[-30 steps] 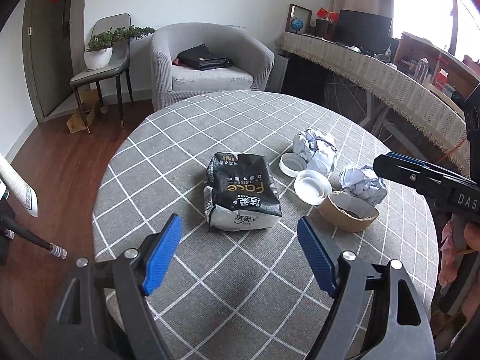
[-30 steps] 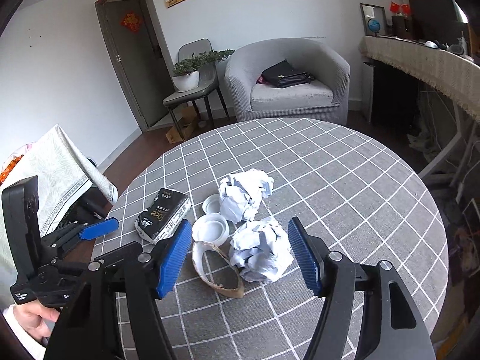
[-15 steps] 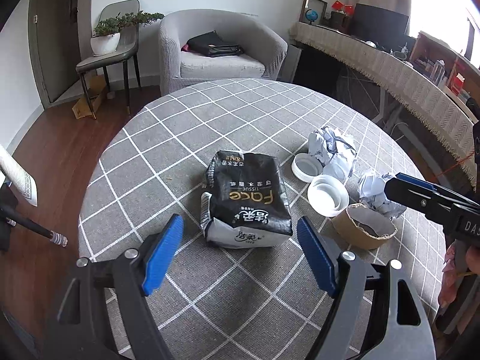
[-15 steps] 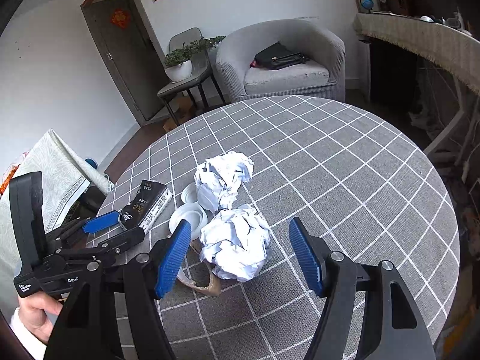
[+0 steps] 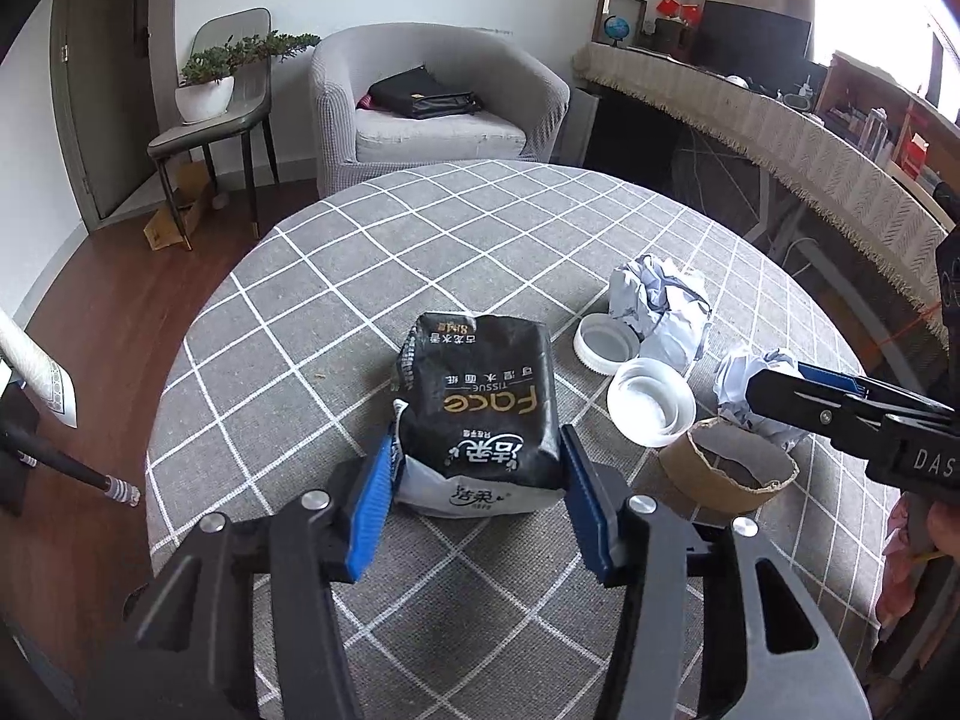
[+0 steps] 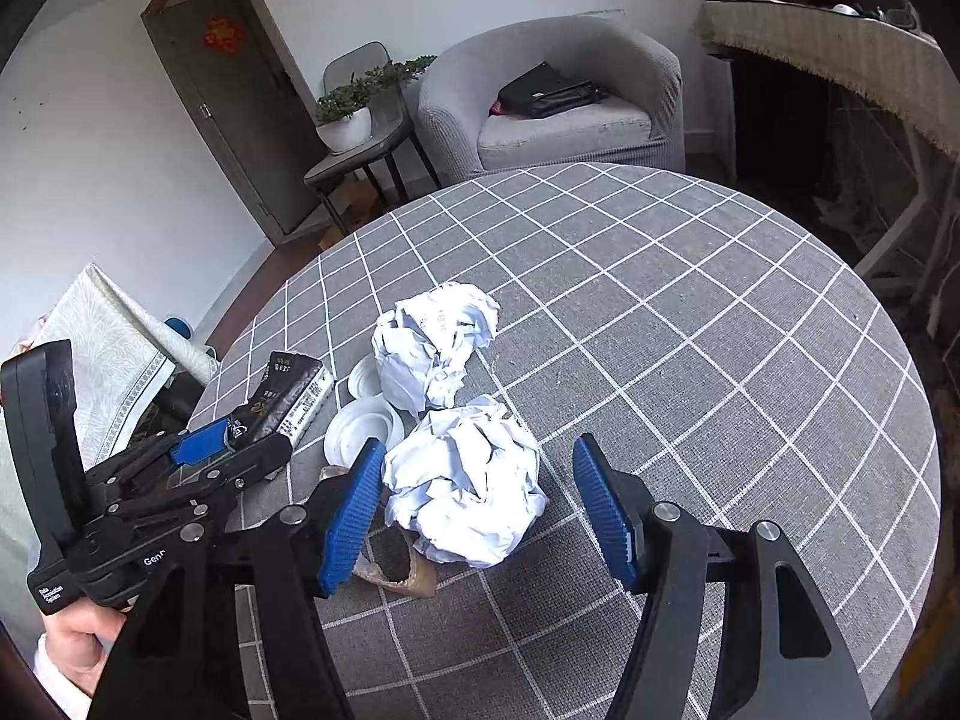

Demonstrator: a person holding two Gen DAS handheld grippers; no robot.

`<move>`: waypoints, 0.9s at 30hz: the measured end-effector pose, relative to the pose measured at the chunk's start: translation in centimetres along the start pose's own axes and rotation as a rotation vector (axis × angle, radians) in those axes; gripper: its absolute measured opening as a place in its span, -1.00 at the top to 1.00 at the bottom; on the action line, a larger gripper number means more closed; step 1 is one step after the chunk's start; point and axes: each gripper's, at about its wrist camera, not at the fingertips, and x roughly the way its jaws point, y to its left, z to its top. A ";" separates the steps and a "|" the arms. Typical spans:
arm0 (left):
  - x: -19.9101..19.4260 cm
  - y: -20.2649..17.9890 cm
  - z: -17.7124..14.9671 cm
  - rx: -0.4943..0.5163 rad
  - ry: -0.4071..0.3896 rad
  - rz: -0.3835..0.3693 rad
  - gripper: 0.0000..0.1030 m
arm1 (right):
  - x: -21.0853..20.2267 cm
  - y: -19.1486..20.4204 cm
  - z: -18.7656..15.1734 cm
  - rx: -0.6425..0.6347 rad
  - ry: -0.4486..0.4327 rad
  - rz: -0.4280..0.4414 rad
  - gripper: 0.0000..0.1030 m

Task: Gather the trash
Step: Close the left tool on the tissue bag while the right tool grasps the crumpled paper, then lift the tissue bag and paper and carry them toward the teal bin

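A black tissue pack (image 5: 480,414) lies on the grey checked table (image 5: 420,240). My left gripper (image 5: 477,501) has its blue pads against both sides of the pack's near end. My right gripper (image 6: 480,510) is open around a crumpled white paper ball (image 6: 468,486), which rests partly on a brown cardboard ring (image 6: 390,570). A second paper ball (image 6: 432,345) lies just beyond. Two white lids (image 5: 651,399) (image 5: 603,336) lie between the pack and the paper. The left gripper also shows in the right wrist view (image 6: 234,450), on the pack (image 6: 288,396).
The cardboard ring (image 5: 729,471) sits right of the pack. A grey armchair (image 5: 432,102) with a black bag and a chair with a potted plant (image 5: 207,90) stand beyond the table. A cloth-covered counter (image 5: 780,120) runs along the right.
My left gripper has moved forward and closed its pads onto the tissue pack. My right gripper has moved forward and down so that the near paper ball sits between its fingers.
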 end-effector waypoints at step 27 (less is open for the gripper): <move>-4.4 2.0 -1.8 0.003 -0.030 -0.057 -0.06 | -2.0 0.9 -0.5 0.005 -0.062 -0.108 0.05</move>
